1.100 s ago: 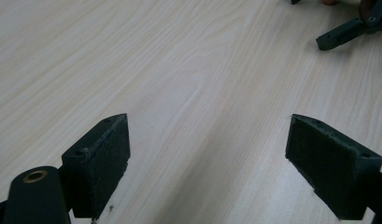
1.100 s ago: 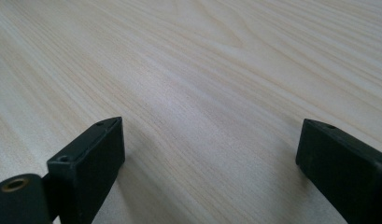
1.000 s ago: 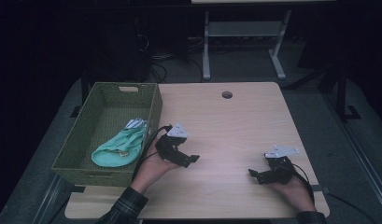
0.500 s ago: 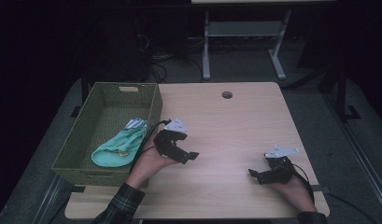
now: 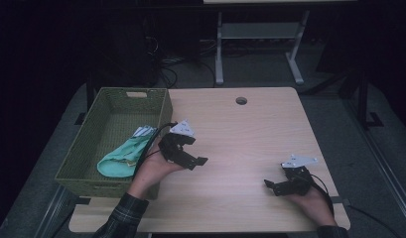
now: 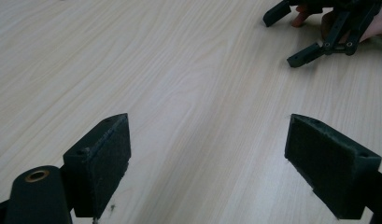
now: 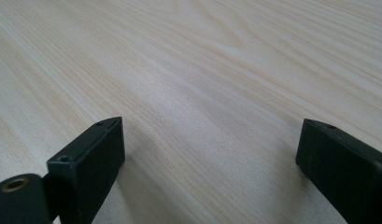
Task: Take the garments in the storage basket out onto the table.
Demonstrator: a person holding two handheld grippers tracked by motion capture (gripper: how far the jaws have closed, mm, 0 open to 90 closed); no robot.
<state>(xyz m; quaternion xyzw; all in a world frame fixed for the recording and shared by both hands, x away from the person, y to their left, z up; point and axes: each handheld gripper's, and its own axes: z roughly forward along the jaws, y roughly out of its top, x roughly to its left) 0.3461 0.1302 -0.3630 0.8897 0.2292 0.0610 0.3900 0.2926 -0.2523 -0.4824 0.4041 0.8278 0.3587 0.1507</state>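
The left gripper (image 5: pixel 190 157) has drifted up beside the basket (image 5: pixel 86 161), jaws spread; the right gripper (image 5: pixel 276 187) rests spread on the wooden counter (image 5: pixel 250 129)

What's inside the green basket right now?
The green basket holds a mint-green cloth lying toward its near right side, with a pale striped piece showing at its far end. What lies beneath the cloth is covered. The rest of the floor looks bare.
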